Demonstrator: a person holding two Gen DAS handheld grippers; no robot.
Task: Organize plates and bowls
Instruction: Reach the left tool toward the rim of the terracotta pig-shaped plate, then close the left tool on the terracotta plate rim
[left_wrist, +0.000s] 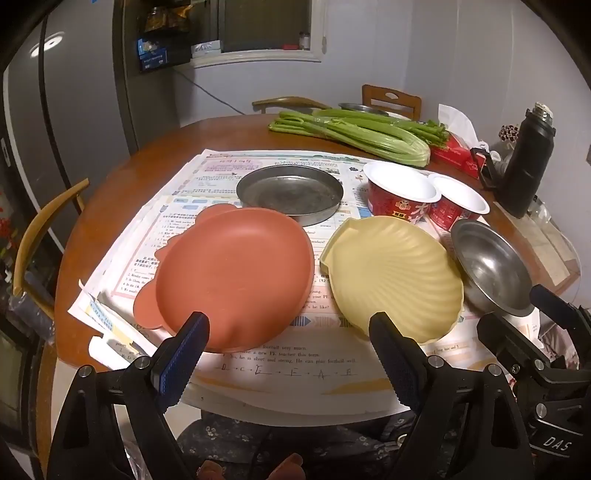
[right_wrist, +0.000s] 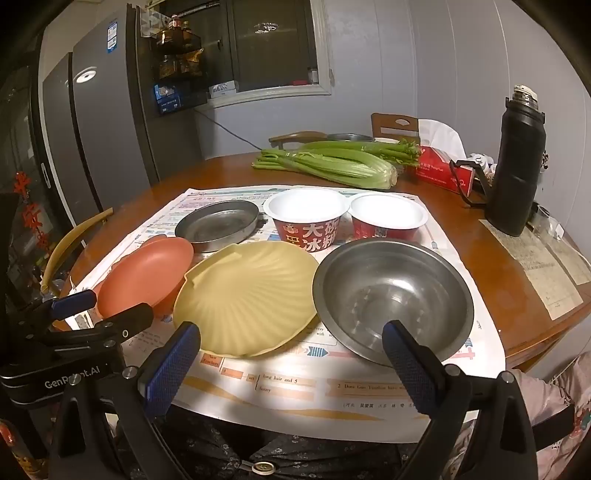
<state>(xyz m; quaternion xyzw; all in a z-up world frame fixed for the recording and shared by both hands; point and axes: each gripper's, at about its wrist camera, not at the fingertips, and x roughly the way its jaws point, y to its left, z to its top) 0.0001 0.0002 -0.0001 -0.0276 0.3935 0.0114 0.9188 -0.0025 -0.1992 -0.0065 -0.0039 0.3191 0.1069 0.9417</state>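
Note:
On the printed paper sheets lie an orange-red plate (left_wrist: 232, 277) (right_wrist: 147, 275), a yellow shell-shaped plate (left_wrist: 395, 273) (right_wrist: 247, 299), a flat metal pan (left_wrist: 290, 192) (right_wrist: 218, 223), a steel bowl (left_wrist: 491, 266) (right_wrist: 395, 295) and two red paper bowls (left_wrist: 402, 194) (right_wrist: 308, 218), (left_wrist: 460, 206) (right_wrist: 386, 218). My left gripper (left_wrist: 290, 328) hovers open at the near edge, between the orange-red and yellow plates. Over the near rims of the yellow plate and the steel bowl, my right gripper (right_wrist: 293, 336) stands open. Neither holds anything.
A round wooden table (left_wrist: 122, 184) carries celery (left_wrist: 351, 133) (right_wrist: 332, 164), a red tissue pack (right_wrist: 439, 171) and a black flask (left_wrist: 528, 162) (right_wrist: 519, 166) at the right. Wooden chairs (left_wrist: 40, 236) stand around it, a grey fridge (right_wrist: 99, 122) at the left. A person's dark floral clothing (right_wrist: 229, 450) shows below.

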